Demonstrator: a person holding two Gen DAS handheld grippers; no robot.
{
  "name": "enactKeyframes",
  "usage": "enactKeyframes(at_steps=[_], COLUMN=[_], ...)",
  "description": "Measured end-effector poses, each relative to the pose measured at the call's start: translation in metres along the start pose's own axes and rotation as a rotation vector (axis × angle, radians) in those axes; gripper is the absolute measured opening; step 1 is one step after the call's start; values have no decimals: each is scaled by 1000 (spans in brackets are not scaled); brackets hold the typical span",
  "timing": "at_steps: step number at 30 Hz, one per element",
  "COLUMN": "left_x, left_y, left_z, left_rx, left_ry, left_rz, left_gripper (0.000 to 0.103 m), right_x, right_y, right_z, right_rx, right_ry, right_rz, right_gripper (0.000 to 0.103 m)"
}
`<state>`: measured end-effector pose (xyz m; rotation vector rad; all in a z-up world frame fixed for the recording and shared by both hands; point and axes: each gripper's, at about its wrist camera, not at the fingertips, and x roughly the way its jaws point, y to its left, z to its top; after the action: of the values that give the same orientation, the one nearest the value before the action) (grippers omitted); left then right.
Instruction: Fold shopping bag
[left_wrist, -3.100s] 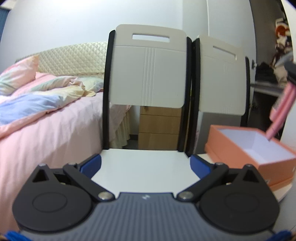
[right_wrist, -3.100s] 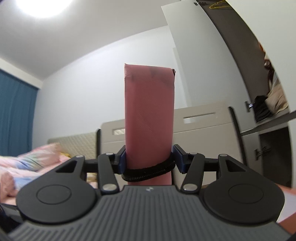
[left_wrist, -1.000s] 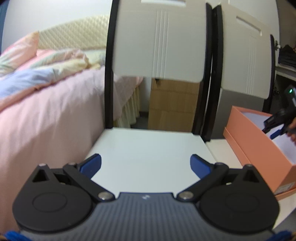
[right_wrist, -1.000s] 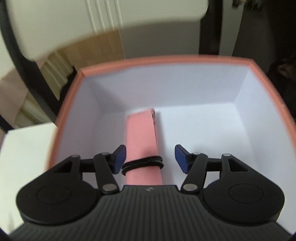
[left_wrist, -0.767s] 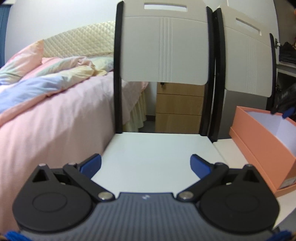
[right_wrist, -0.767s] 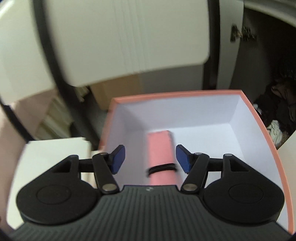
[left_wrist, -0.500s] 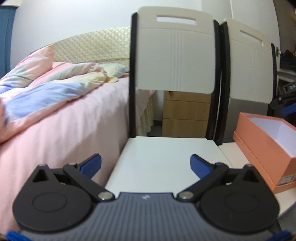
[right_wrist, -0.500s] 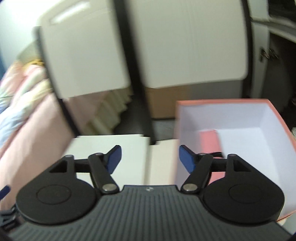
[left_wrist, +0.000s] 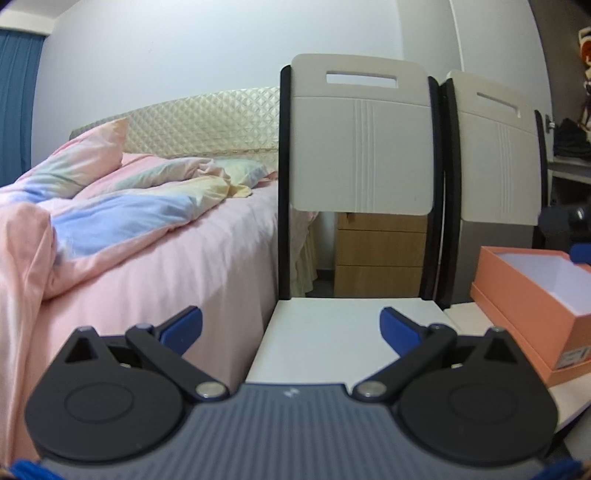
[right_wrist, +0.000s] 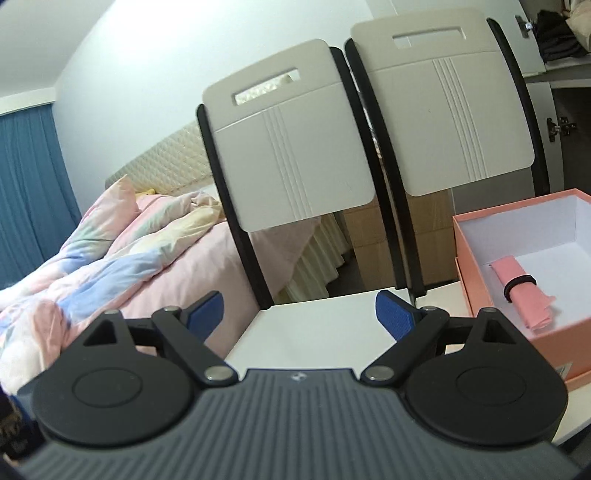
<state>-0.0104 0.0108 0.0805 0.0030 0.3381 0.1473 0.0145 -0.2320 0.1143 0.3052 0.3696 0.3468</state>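
Bedroom setting, two white chair seats side by side as the work surface. Shopping bag (right_wrist: 520, 291): pink, rolled into a tight strip and cinched by a black hair tie (right_wrist: 520, 285), lying on the floor of the open orange box (right_wrist: 466, 258) at right of the right wrist frame. Its long axis runs from upper left to lower right in that frame; the lower end flares a little past the tie. So it already lies folded and bound, which is what the task asks of it. Right gripper (right_wrist: 300, 308): jaws spread wide, nothing between them, pointed at the left chair seat (right_wrist: 314, 332), with the bag off to its right and apart from it. Left gripper (left_wrist: 291, 326): likewise wide open and empty, over the same seat (left_wrist: 328, 332); in its view the box (left_wrist: 532, 295) sits at far right and the bag is not visible inside, probably hidden by the near wall. Right gripper judged the nearer one to the bag. Bed (left_wrist: 147, 240) with pastel duvet fills the left of both frames; wooden drawers (left_wrist: 380, 254) show behind the chairs.
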Motion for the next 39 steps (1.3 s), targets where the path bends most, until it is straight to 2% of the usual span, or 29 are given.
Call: enactKeyframes(at_steps=[11, 16, 20, 39], left_x=[1, 6, 8, 8], left_y=[8, 6, 3, -8], left_z=[-13, -16, -19, -25], left_rx=[-43, -30, -31, -6], left_ry=[-20, -2, 16, 34], left_rz=[43, 58, 42, 15], left_gripper=[103, 103, 103, 103], right_x=[16, 26, 30, 27], right_y=[5, 11, 10, 0], right_z=[-51, -55, -57, -62], right_rx=[-90, -149, -172, -169], right_ry=[-35, -21, -27, -27], right_rz=[-28, -16, -43, -79], right_gripper=[91, 91, 91, 91])
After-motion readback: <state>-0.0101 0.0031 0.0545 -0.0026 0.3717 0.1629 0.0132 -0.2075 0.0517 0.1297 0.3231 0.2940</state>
